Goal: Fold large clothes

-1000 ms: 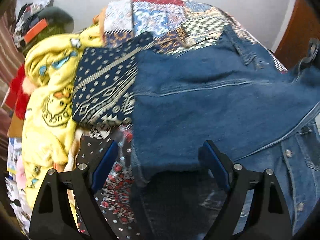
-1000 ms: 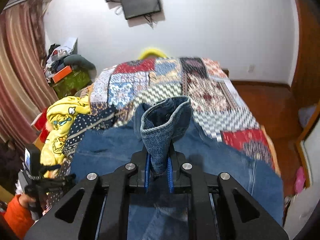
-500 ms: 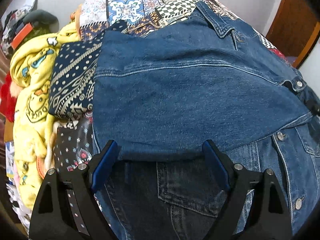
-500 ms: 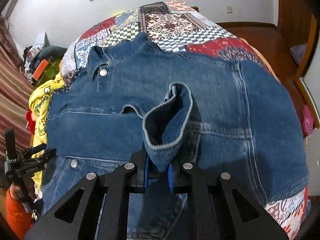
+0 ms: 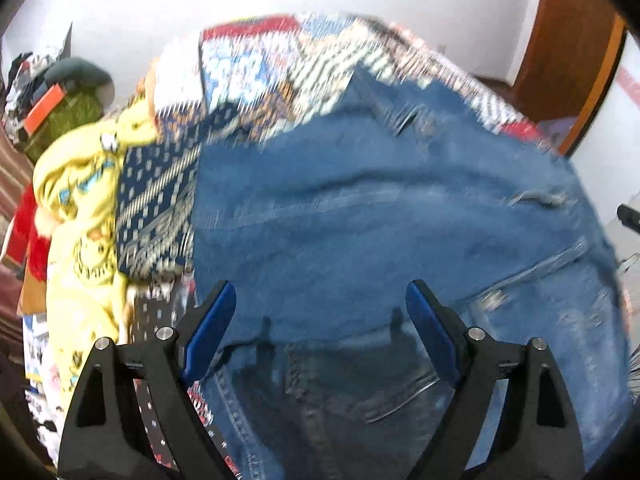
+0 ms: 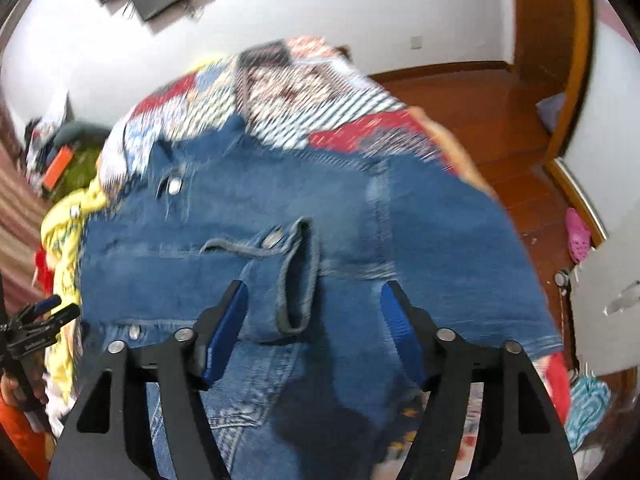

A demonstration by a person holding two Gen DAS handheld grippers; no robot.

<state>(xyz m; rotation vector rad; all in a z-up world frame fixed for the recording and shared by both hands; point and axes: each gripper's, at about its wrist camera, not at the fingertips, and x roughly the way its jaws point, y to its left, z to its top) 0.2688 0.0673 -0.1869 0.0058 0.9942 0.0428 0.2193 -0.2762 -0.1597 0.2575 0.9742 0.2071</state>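
Note:
A blue denim jacket (image 5: 384, 216) lies spread on the patchwork bedspread (image 5: 256, 64), with one sleeve folded across its body. In the right wrist view the same jacket (image 6: 432, 232) fills the middle, and the sleeve cuff (image 6: 292, 276) lies loose on it between the blue pads. My right gripper (image 6: 314, 308) hangs over the cuff; its jaws are opening and the pads are off the cloth. My left gripper (image 5: 320, 320) stands wide open above the jacket's near edge with nothing in it. It also shows at the left edge as the left gripper (image 6: 36, 320). Both views are blurred.
A yellow printed garment (image 5: 76, 216) and a navy patterned cloth (image 5: 156, 208) lie piled left of the jacket. Clutter with an orange box (image 5: 44, 106) stands at the back left. Wooden floor (image 6: 480, 120), a door frame and a pink shoe (image 6: 578, 234) lie to the right of the bed.
My right gripper brought the sleeve cuff down onto the jacket and let go of it, its jaws spreading apart. My left gripper stayed open and drew back and up from the jacket.

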